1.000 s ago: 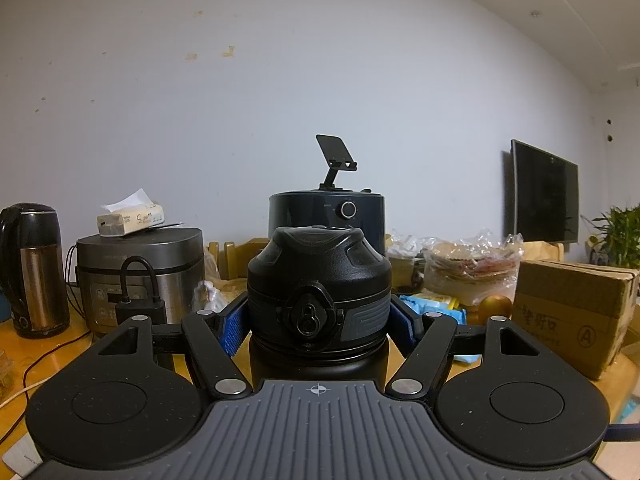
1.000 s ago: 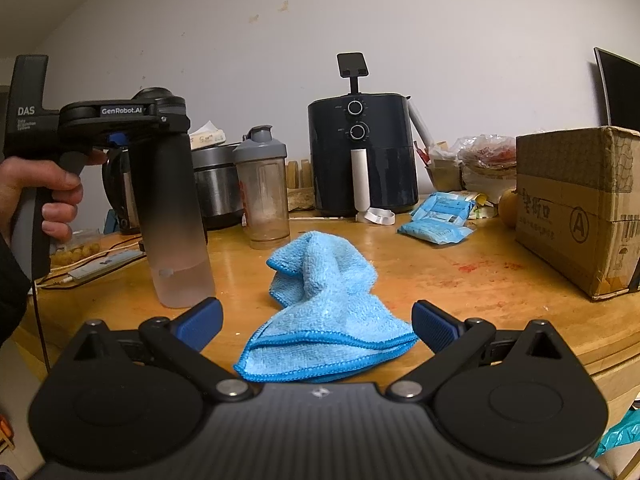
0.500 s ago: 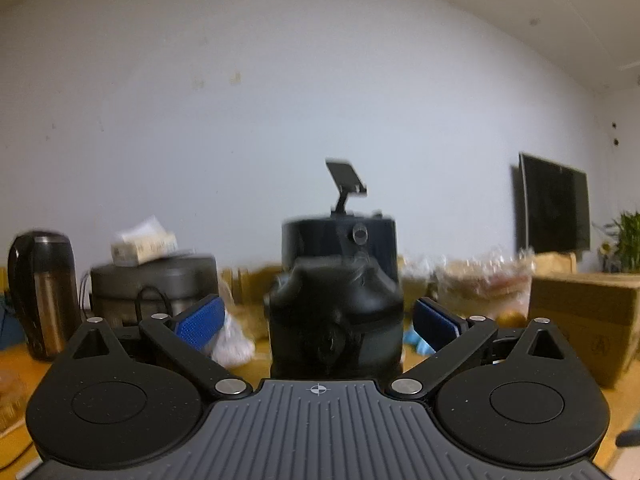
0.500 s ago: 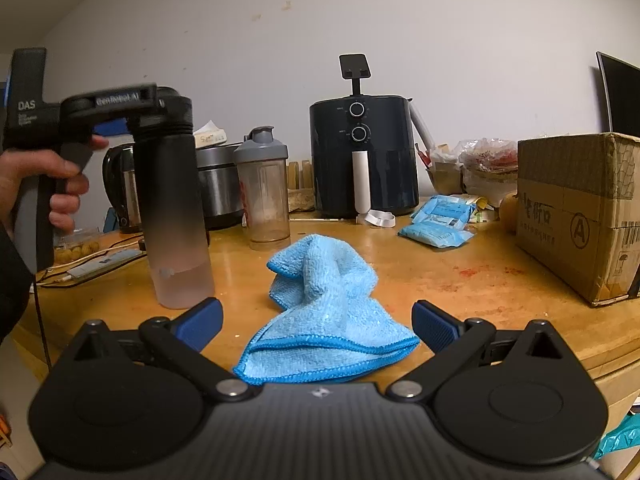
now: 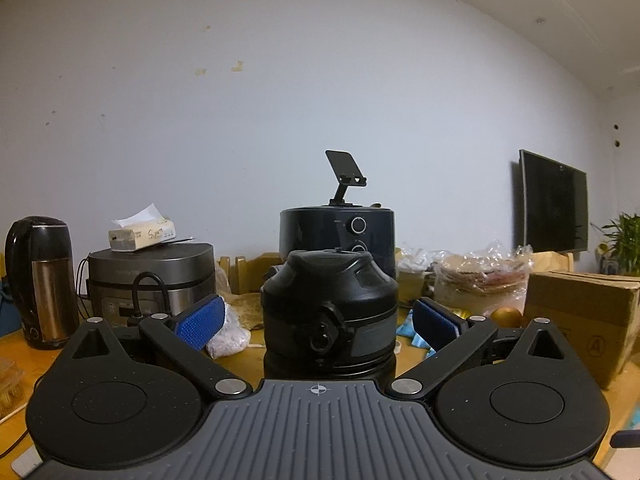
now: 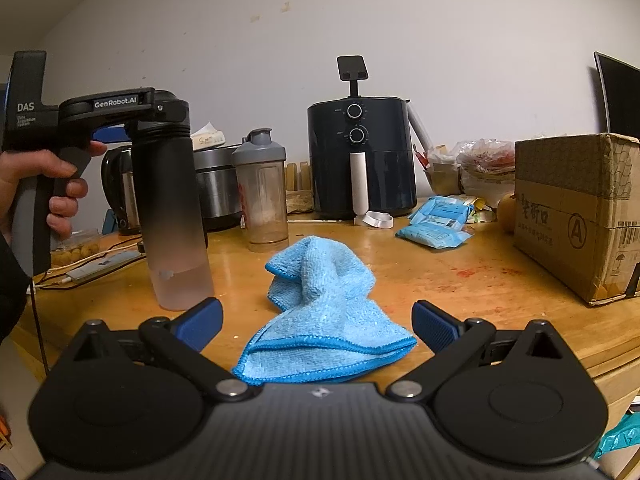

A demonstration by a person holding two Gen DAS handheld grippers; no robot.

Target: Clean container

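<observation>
Left gripper (image 5: 318, 320) has let go: blue fingers (image 5: 200, 322) now spread wide either side of the bottle's black cap, clear of it, where a second ago they clamped it. Bottle (image 6: 172, 216) stands upright on the surface (image 6: 460, 292), left of the cloth. Likely placement done; wiping next. Right gripper (image 6: 318, 322) unchanged, fingers released and empty, hovering over the near edge of the blue cloth (image 6: 324, 312), which hasn't shifted.

Dim, cool indoor light in both views, both sharp; the wall (image 5: 280, 100) bows with fisheye distortion (corners vignette black), and soft glare sheens the desk (image 6: 460, 280).
</observation>
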